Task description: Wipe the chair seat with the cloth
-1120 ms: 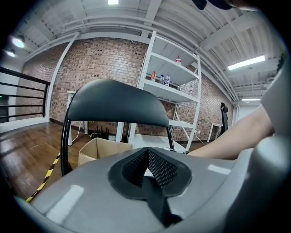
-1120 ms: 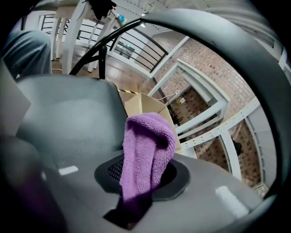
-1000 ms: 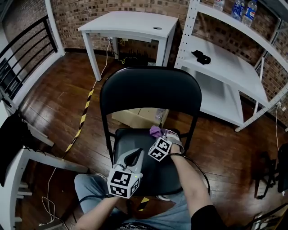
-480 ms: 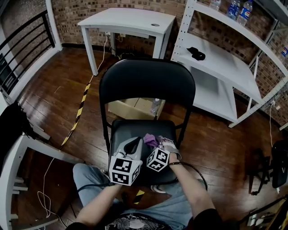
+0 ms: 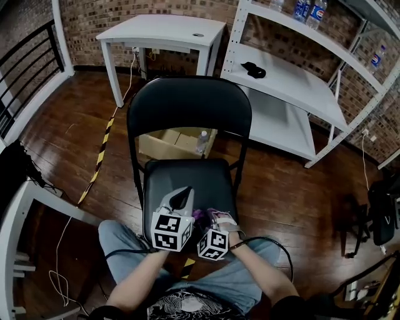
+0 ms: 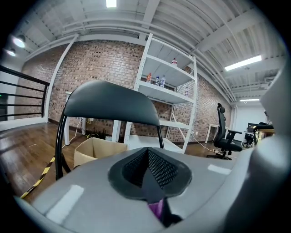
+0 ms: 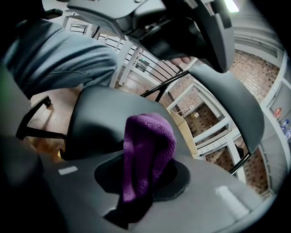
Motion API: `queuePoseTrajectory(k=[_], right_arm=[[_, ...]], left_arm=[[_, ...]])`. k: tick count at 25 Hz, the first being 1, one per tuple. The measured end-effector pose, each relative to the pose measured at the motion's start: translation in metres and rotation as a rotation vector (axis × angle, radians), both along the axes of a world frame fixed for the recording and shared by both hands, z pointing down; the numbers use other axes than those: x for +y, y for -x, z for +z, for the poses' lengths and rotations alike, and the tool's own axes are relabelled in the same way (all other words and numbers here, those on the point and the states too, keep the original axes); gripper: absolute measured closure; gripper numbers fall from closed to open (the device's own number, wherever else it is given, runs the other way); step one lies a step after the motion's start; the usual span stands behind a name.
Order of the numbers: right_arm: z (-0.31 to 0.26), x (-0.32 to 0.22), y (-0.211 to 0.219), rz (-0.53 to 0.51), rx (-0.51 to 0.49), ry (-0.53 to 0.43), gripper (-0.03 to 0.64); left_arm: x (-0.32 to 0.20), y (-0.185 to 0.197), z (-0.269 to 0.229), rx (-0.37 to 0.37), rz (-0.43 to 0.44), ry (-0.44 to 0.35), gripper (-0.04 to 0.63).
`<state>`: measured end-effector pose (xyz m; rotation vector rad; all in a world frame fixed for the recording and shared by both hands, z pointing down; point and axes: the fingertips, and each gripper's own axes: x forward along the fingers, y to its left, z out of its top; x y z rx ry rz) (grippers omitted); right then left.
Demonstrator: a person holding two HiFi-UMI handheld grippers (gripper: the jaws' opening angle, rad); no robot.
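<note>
Both grippers have drawn back from the rear of the chair seat (image 5: 187, 178) to its front edge, and the cloth (image 5: 201, 215) has come back across the seat with them. Held at that near rim, the right gripper (image 5: 220, 219) has its jaws clamped on the purple cloth, which bulges up out of them in a rounded fold in the right gripper view, with the black seat just ahead of it. Just beside it, the left gripper (image 5: 181, 197) points toward the chair back (image 5: 187, 103). Its jaws are drawn narrow, mesh pads meeting in a V in the left gripper view. A sliver of purple shows low in that V, and I cannot tell whether it is pinched there. Beyond both grippers, on the floor under the chair back, stands an open cardboard box (image 5: 164, 144). What can be seen of its inside is plain tan, and a clear bottle (image 5: 201, 142) is at its right edge, in the box or just beside it. Further ahead and to the right of the grippers, a white shelf unit (image 5: 294, 87) holds a small black object (image 5: 253, 69) on its middle shelf and bottles (image 5: 309, 9) on the top one.
</note>
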<state>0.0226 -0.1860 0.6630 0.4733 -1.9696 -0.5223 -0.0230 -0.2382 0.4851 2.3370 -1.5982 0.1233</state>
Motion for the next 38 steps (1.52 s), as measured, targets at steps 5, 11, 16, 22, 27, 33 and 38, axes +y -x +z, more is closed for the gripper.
queuePoseTrajectory(k=[5,11,16,22,27,33,38], right_arm=[[0.0,0.037,-0.008,0.015,-0.016,0.042,0.531],[0.005,0.071,-0.012,-0.004,-0.008,0.078,0.531],[0.004,0.075,-0.018,0.001,-0.012,0.088,0.531],[-0.027,0.031,-0.021,0.062,-0.086,0.034,0.531],[-0.07,-0.063,-0.03,0.193,-0.144,-0.073,0.529],[-0.081,-0.158,-0.034,0.268,-0.077,-0.155,0.528],[-0.06,-0.207,-0.037,0.344,-0.048,-0.12,0.528]], left_arm=[[0.011,-0.009,0.001,0.006,0.016,0.003,0.589],[0.016,-0.014,0.003,0.016,0.026,0.005,0.589],[0.016,-0.022,0.003,0.017,0.034,0.004,0.589],[0.009,-0.02,-0.003,0.03,0.031,-0.008,0.589],[0.0,-0.017,-0.012,0.034,0.024,-0.021,0.589],[-0.004,-0.02,-0.014,0.064,0.043,-0.008,0.589],[-0.012,-0.021,-0.01,0.042,0.06,0.0,0.589]])
